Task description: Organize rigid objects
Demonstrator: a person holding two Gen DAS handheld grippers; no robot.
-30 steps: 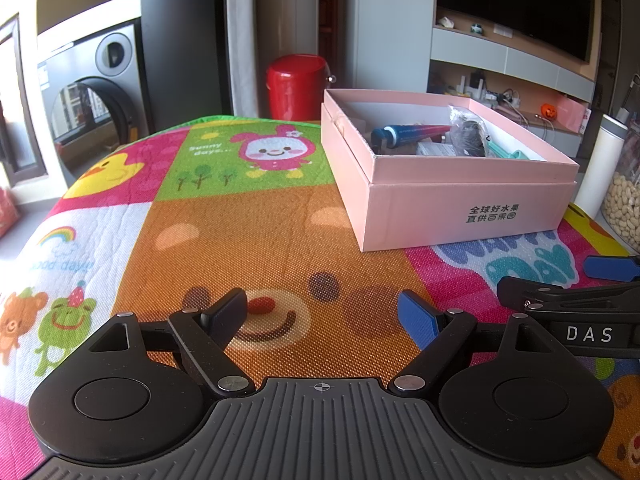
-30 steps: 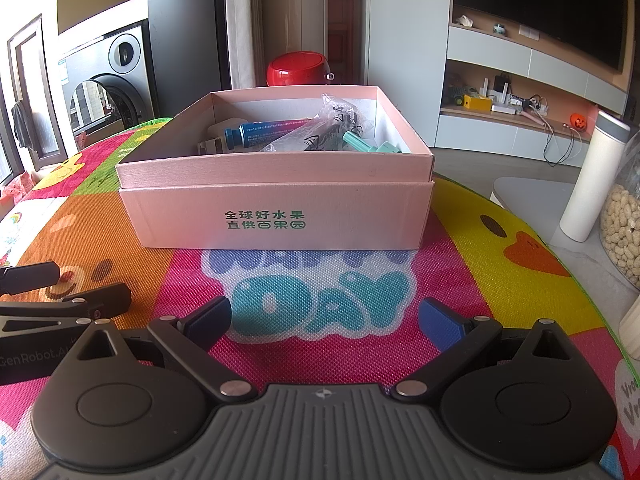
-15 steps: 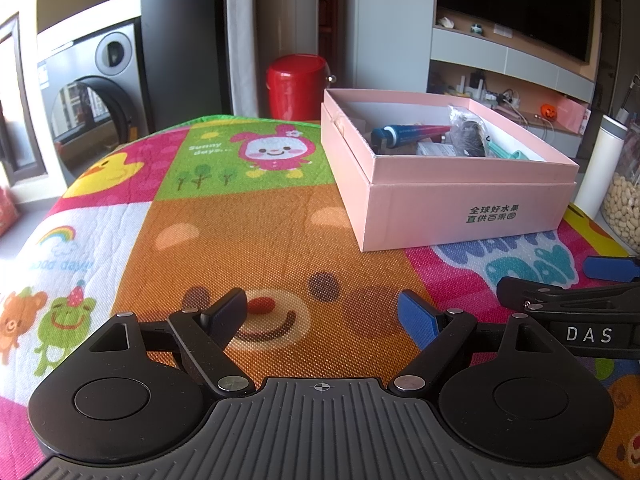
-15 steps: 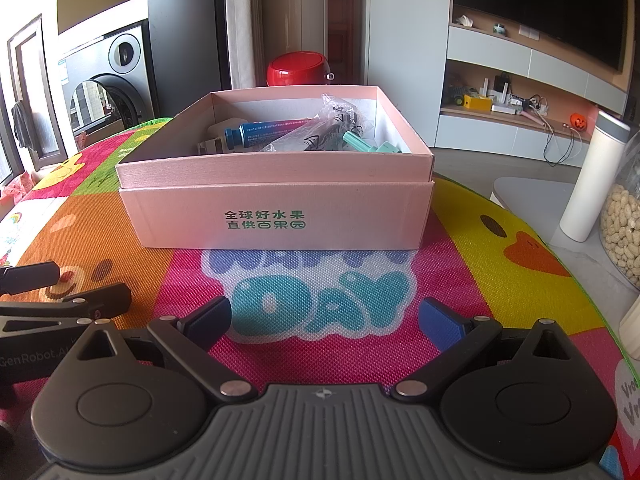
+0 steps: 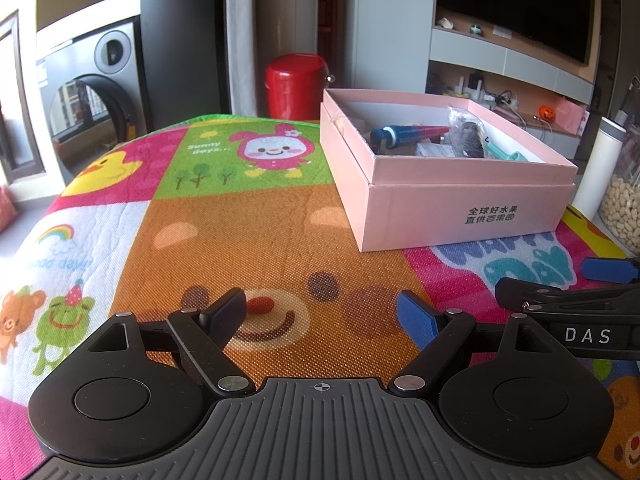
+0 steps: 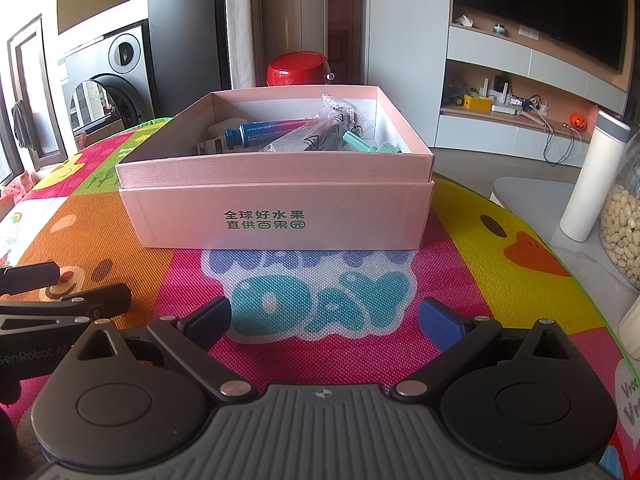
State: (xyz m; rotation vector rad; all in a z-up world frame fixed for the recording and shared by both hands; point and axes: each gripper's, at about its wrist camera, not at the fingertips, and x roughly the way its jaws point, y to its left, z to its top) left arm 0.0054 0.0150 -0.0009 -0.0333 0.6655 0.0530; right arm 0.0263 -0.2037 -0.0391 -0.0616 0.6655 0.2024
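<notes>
While both pairs of tongs rest low at the near edge of the bench with nothing between them, the left tongs [image 5: 320, 312] stand wide apart over the orange bear patch of the mat [image 5: 256, 240], and the right tongs [image 6: 325, 320] stand equally apart over the blue letters "DAY". The side of the right tool reads "DAS" in the left view; the left tool shows "GenRobot.AI", cut off, in the right view.

Farther on sits the pink box [image 6: 280, 216], open-topped, resting on the mat right of centre. Green Chinese print on its near wall reads "全球好水果 直供百果园". It looks like light cardboard, so its walls would likely buckle under a hard pinch.

Inside lie the things to be sorted: a blue tube [image 6: 272, 131] with a dark cap, which probably dents if squeezed mid-body and is best taken near the stiff cap; a clear plastic bag [image 6: 320, 128] holding something dark, likely slippery and crinkly; a teal plastic piece [image 6: 362, 143], seemingly rigid and light; and a small white packet [image 6: 214, 145] at the left. The tube's print is too small to read.

Mat patches say "Sunny days..." far left.
</notes>
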